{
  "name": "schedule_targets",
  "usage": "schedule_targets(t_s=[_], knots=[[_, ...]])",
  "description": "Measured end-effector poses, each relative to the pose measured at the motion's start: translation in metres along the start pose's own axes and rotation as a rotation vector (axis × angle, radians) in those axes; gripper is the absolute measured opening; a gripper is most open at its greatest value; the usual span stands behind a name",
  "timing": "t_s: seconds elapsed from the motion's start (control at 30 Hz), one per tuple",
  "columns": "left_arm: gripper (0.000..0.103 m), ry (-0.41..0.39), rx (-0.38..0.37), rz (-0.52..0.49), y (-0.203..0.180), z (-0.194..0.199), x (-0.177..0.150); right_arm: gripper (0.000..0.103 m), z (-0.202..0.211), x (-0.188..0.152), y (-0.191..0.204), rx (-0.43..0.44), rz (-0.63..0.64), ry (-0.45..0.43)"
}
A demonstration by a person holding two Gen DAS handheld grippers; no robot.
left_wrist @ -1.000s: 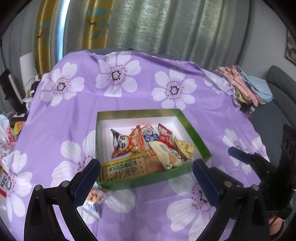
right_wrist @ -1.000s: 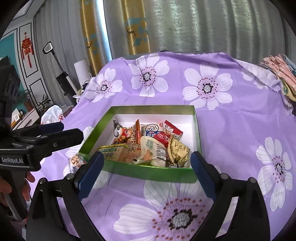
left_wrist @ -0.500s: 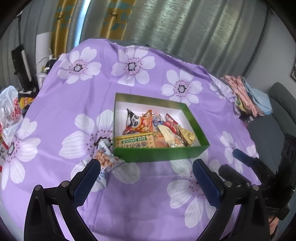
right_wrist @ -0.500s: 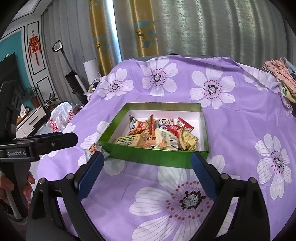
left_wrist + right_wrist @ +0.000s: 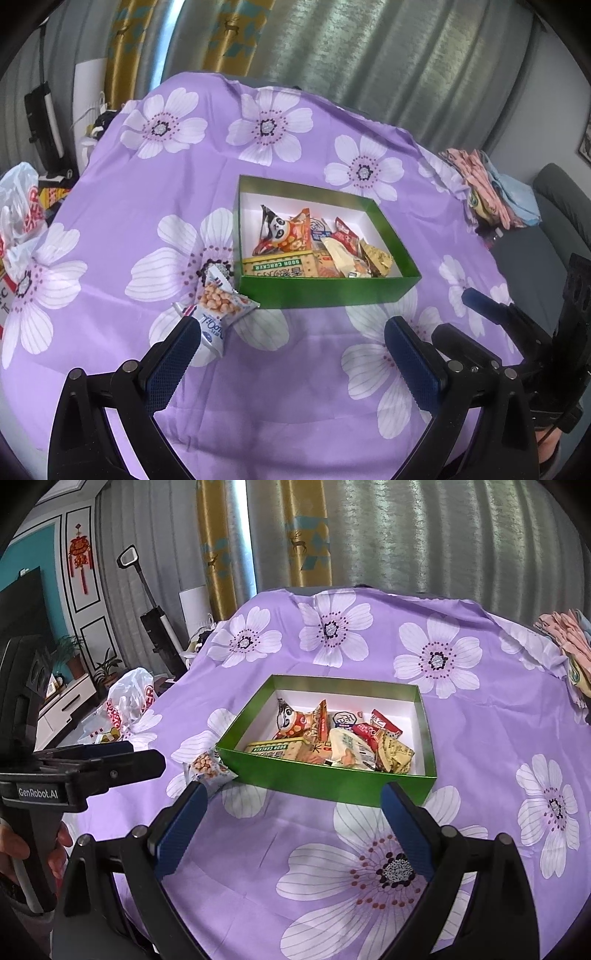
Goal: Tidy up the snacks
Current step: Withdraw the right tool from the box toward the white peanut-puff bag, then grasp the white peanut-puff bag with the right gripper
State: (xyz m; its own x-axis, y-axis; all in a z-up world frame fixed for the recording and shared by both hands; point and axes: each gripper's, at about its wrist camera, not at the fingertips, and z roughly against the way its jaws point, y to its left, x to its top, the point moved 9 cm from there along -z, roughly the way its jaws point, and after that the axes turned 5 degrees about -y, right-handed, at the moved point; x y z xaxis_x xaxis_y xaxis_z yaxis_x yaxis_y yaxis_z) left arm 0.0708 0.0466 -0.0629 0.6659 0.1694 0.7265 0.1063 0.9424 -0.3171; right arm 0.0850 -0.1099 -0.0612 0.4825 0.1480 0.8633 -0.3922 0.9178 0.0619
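— The peanut packet [image 5: 218, 310] lies on the purple flowered tablecloth [image 5: 122, 192], outside the green box [image 5: 325, 291], just beside its near left corner. I cannot tell if it touches the wall.

— What can you not see well?

— The lower end of the packet is hidden behind the left finger of the left gripper [image 5: 291, 354]. The letters on it are too small; I read only something like "Ti". In the box, the near wall hides the lower parts of the snacks.

— And what can you read?

— "SODA CRACKER" on the long cracker pack [image 5: 280, 267]. Behind it stands a panda packet [image 5: 282, 234], then a red packet [image 5: 347, 236] and a golden packet [image 5: 376, 260]. In the right wrist view the body of the left gripper carries "GenRobot.AI".

— The grippers?

— Both are spread wide and hold nothing. The left gripper hangs over the cloth before the box. The right gripper [image 5: 295, 819] is also before the box, its fingers near the front wall.

— Anything else around?

— A white plastic bag [image 5: 129, 705] with red letters beside the table, cut off at the edge. Folded clothes [image 5: 487, 188] lie on the far right edge of the table. Nothing stands between the grippers and the packet.
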Motion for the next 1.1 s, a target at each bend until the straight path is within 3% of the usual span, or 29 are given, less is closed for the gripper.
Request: schedule_targets(t_s=[1.1], knots=[[0.099,0.058,-0.041,0.15,0.07,-0.036,-0.022,0.096,-0.063,-0.029,0.036,0.039,0.052,0.146]])
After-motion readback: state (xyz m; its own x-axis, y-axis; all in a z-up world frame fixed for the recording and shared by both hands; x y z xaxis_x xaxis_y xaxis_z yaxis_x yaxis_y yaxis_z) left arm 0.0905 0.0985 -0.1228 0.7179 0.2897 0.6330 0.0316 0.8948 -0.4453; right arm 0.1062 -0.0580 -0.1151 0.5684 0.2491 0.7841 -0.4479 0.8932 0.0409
